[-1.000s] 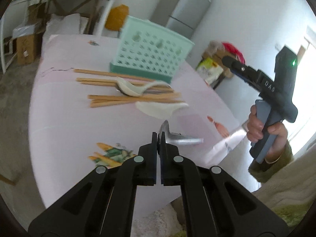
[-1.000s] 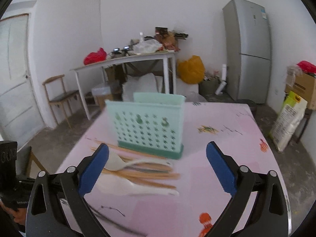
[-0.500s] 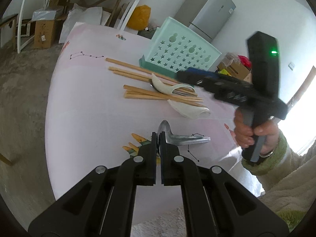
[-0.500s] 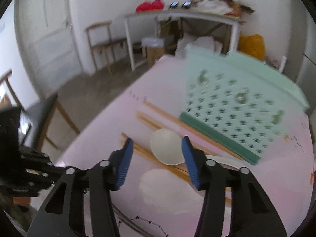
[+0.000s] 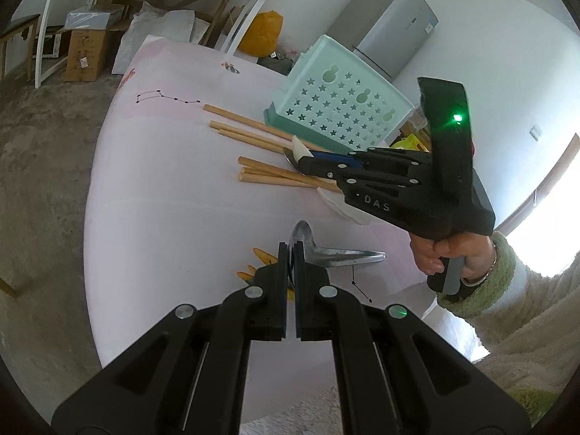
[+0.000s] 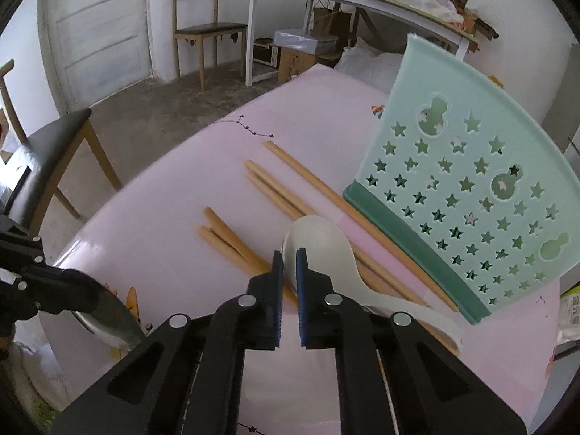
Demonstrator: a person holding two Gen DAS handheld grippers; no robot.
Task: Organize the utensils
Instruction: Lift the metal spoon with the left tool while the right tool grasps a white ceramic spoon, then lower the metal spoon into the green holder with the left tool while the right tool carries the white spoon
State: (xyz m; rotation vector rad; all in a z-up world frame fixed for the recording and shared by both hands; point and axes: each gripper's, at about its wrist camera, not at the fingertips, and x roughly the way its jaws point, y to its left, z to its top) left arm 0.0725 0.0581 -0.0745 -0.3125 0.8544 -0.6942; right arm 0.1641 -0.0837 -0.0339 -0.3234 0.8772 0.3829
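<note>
Your left gripper (image 5: pixel 289 250) is clamping a shiny metal spoon (image 5: pixel 339 253) above the pink table (image 5: pixel 163 199). Your right gripper (image 6: pixel 289 257) is pinching the white ceramic spoon's (image 6: pixel 326 253) bowl rim, lying across wooden chopsticks (image 6: pixel 261 185) beside the mint star-perforated basket (image 6: pixel 471 181).

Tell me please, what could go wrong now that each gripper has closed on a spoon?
1. The right gripper pinches only the rim of the white spoon; it might slip or swing when lifted.
2. That spoon lies on the chopsticks, so lifting may scatter them.
3. The left gripper holds the metal spoon by its bowl edge; the handle could twist.
</note>
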